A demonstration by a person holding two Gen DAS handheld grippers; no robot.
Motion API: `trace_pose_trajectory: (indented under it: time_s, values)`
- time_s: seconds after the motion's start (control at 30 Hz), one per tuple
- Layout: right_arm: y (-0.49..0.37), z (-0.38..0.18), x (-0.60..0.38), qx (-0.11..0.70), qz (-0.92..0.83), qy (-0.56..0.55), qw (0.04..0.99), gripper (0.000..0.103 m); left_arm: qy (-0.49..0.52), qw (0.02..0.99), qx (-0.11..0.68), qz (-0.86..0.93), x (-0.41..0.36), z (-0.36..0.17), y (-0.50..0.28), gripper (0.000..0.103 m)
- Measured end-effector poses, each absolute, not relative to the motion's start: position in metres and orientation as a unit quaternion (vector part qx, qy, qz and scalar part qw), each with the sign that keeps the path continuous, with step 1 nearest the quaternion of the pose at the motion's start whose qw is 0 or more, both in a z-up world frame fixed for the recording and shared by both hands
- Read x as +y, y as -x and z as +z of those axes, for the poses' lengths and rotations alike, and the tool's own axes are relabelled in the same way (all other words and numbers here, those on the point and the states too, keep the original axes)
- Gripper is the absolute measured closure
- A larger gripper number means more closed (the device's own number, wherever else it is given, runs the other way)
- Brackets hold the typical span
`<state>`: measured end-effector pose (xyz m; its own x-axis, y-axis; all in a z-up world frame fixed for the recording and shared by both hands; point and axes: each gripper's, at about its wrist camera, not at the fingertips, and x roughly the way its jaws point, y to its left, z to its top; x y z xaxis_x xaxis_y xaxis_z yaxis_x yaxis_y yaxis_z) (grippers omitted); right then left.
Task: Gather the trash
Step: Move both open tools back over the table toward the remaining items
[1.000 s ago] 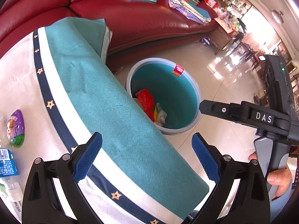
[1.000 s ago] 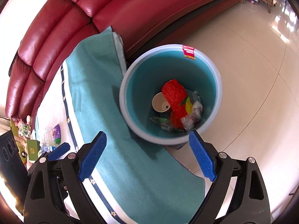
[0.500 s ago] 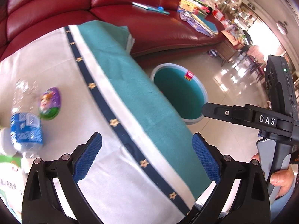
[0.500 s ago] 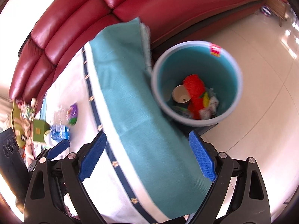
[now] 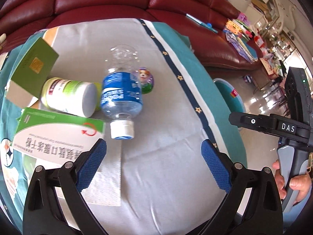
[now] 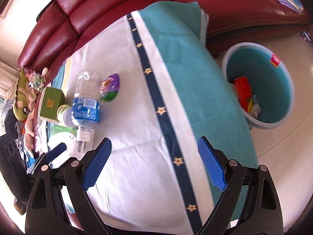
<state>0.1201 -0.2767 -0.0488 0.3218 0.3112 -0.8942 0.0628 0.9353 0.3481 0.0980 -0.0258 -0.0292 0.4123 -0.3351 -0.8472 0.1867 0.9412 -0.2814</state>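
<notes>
Both grippers hang over the cloth-covered table (image 5: 166, 156) with nothing in them. The left gripper (image 5: 153, 161) has its blue pads spread wide apart, and so does the right gripper (image 6: 154, 161); only bare white cloth lies between each pair.

From the left wrist view, the trash sits clustered at about eleven o'clock from the left gripper. A clear plastic bottle (image 5: 122, 94) with a blue label lies on its side, its white cap pointing back toward the gripper. A white jar (image 5: 68, 98) lies touching the bottle's left side, and a small purple egg-shaped wrapper (image 5: 146, 80) sits just at the bottle's right. A green box (image 5: 32, 72) leans at ten o'clock, and a green-and-white carton (image 5: 56, 135) lies just beside the left pad.

From the right wrist view, the teal bin (image 6: 281, 90) stands on the floor at two o'clock, past the table's teal edge, with red and pale scraps (image 6: 245, 96) inside. A red sofa (image 5: 117, 2) runs behind the table.
</notes>
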Motion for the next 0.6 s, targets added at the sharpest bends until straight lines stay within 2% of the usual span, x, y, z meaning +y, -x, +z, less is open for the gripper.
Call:
trace_pose_trajectory:
  time_s: [0.43,0.6]
  values:
    - [-0.159,-0.046,-0.178,0.59,0.129,-0.1,0.791,0.017,0.091,0.862,0.495,-0.06,0.098,-0.021,-0.096,0.006]
    - [-0.175,-0.042,-0.155,0.588,0.142,-0.094,0.791,0.017,0.131,0.866,0.481,-0.027,0.135,-0.017,-0.107,0.006]
